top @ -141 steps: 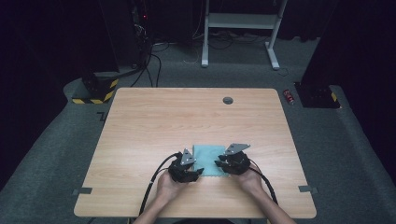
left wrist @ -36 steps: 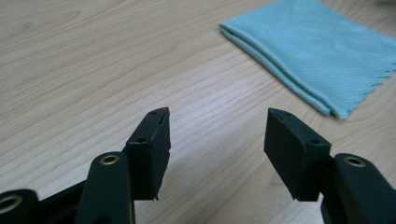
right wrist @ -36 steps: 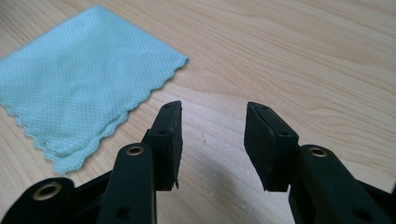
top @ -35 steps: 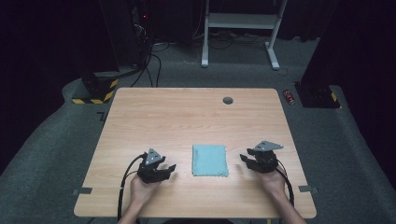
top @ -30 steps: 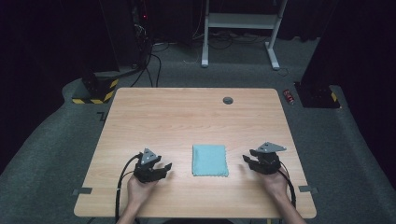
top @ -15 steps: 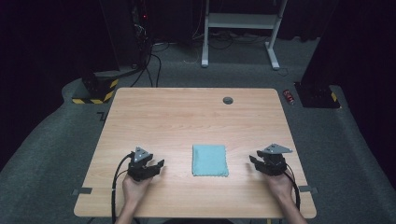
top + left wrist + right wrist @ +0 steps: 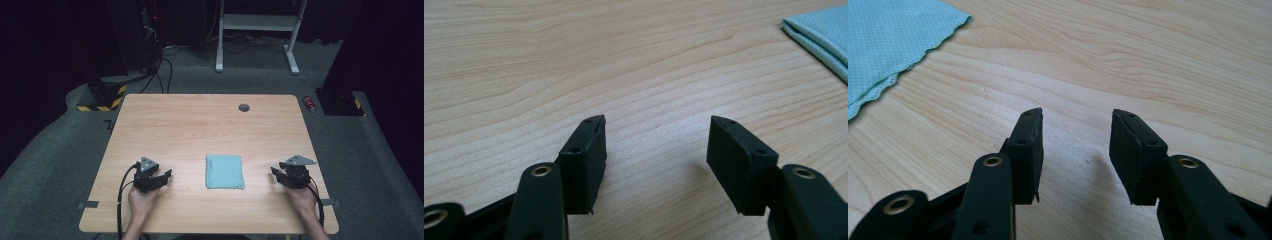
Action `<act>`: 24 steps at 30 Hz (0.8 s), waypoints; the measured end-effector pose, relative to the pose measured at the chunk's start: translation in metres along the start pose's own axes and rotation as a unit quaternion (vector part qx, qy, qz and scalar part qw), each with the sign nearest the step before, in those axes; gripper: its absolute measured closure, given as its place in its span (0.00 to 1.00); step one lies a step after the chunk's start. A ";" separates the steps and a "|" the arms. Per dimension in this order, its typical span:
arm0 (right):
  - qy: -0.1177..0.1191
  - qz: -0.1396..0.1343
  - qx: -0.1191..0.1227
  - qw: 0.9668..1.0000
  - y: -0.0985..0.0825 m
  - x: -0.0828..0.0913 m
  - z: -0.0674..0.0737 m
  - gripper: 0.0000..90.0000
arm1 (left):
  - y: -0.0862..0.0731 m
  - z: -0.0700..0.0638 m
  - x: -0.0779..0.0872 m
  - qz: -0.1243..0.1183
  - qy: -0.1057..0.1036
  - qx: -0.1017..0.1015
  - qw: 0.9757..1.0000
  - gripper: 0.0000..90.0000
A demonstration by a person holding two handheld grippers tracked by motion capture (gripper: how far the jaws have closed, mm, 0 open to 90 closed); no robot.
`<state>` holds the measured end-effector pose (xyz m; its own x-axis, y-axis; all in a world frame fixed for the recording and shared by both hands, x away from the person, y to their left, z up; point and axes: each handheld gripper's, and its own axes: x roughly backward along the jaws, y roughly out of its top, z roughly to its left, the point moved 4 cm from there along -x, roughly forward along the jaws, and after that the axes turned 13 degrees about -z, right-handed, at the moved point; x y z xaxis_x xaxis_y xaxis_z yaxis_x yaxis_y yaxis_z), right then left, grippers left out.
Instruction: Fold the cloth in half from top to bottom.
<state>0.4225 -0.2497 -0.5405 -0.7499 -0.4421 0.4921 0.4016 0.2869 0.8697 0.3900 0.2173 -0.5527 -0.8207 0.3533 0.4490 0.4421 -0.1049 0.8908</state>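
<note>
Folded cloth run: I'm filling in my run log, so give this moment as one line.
cloth: folded, flat, untouched | left gripper: open, empty, left of cloth | right gripper: open, empty, right of cloth | table

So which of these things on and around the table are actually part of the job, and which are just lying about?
Part of the job:
- folded blue cloth, lying flat in the middle of the table
- left gripper, open, holding nothing
- right gripper, open, holding nothing

Just lying about:
- small dark round disc near the table's far edge
- small red thing on the floor
- white stand behind
</note>
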 end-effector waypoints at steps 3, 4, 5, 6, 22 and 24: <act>-0.002 0.003 -0.003 1.000 -0.002 0.000 -0.002 0.63 | 0.000 0.000 -0.001 0.002 0.009 -0.009 1.000 0.45; -0.003 0.005 -0.003 1.000 -0.003 -0.001 -0.002 0.63 | 0.000 -0.001 -0.001 0.003 0.014 -0.015 1.000 0.45; -0.005 0.008 -0.003 1.000 -0.004 -0.001 -0.002 0.63 | 0.000 -0.002 -0.002 0.005 0.018 -0.022 1.000 0.44; -0.005 0.010 -0.001 1.000 -0.005 -0.001 -0.002 0.62 | 0.000 -0.003 -0.003 0.007 0.022 -0.032 0.999 0.44; -0.019 0.003 -0.022 1.000 -0.009 -0.002 -0.007 0.48 | 0.000 -0.003 -0.003 0.012 0.020 -0.029 0.999 0.36; -0.020 0.004 -0.023 1.000 -0.010 -0.002 -0.007 0.47 | -0.001 -0.004 -0.002 0.013 0.024 -0.027 0.999 0.34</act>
<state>0.4235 -0.2573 -0.5494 -0.7671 -0.4056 0.4971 0.4303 0.2494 0.8675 0.3901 0.2130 -0.5542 -0.8265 0.3050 0.4732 0.4439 -0.1640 0.8810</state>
